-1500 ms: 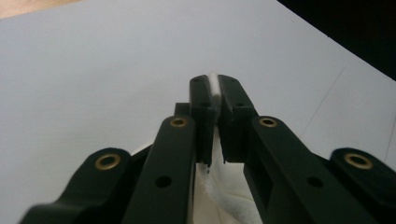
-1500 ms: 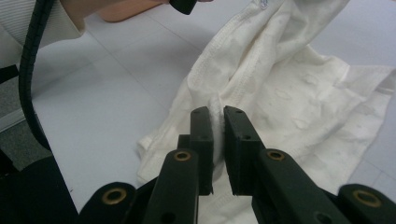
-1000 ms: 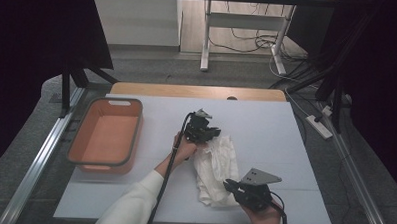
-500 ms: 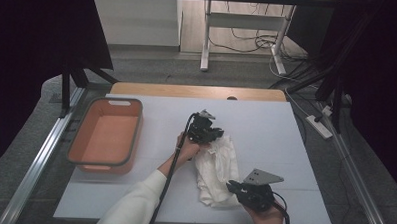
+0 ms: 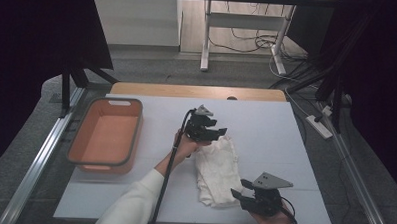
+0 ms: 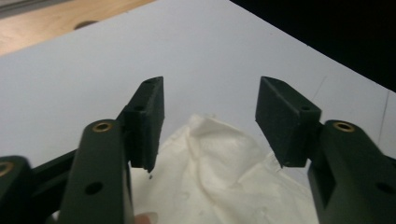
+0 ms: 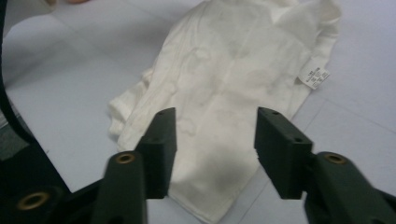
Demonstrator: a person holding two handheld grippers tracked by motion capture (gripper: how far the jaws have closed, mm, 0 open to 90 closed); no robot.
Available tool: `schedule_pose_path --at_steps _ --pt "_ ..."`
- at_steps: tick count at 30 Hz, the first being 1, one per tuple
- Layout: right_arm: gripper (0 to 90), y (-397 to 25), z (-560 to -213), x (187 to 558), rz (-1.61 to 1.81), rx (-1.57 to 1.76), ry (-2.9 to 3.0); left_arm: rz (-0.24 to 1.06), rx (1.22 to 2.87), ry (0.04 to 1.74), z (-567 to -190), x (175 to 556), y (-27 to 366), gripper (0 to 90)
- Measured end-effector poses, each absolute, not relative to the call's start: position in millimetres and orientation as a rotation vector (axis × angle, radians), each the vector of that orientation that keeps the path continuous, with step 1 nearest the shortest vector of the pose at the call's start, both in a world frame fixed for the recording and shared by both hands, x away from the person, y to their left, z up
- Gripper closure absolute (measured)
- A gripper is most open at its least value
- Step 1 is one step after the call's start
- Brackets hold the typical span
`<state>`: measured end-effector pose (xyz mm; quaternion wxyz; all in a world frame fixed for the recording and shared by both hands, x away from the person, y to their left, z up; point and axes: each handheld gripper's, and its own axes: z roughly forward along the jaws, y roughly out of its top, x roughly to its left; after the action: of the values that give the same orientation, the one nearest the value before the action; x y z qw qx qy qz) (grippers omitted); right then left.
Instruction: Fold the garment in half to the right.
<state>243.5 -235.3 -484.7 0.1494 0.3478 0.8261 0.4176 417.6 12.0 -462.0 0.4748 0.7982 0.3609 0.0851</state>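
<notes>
While I look down from the high view, the white table (image 5: pixel 266 129) is the biggest thing, with the orange bin (image 5: pixel 104 136) sitting near its left edge, well apart from the work. I see the white cloth (image 5: pixel 216 170) lying crumpled near the middle of the table, toward the near side, between my two tools. My left gripper (image 5: pixel 221 132) sits at the cloth's far end with its jaws spread wide, the fabric just below them. My right gripper (image 5: pixel 239 194) is at the near end, jaws spread too, holding nothing. A small label (image 7: pixel 314 75) shows at one edge of the cloth.
</notes>
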Motion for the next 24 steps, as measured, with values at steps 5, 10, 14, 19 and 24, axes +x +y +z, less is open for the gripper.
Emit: schedule_pose_path --at_steps 5,10,14,19,24 --pt "41.8 -235 -479 244 1.227 0.974 2.353 0.193 1.955 0.905 -460 416 21 39.4" --pt "41.3 -230 -475 247 1.251 0.910 2.366 0.209 1.965 0.911 -460 409 27 38.5" --pt "41.3 -223 -475 252 1.263 0.865 2.399 0.228 1.975 0.923 -461 401 37 38.0" --pt "41.3 -212 -479 259 1.246 0.807 2.474 0.256 1.968 0.953 -460 392 50 37.5" --pt "41.4 -200 -484 261 1.219 0.746 2.528 0.272 1.981 0.958 -460 385 54 37.5"
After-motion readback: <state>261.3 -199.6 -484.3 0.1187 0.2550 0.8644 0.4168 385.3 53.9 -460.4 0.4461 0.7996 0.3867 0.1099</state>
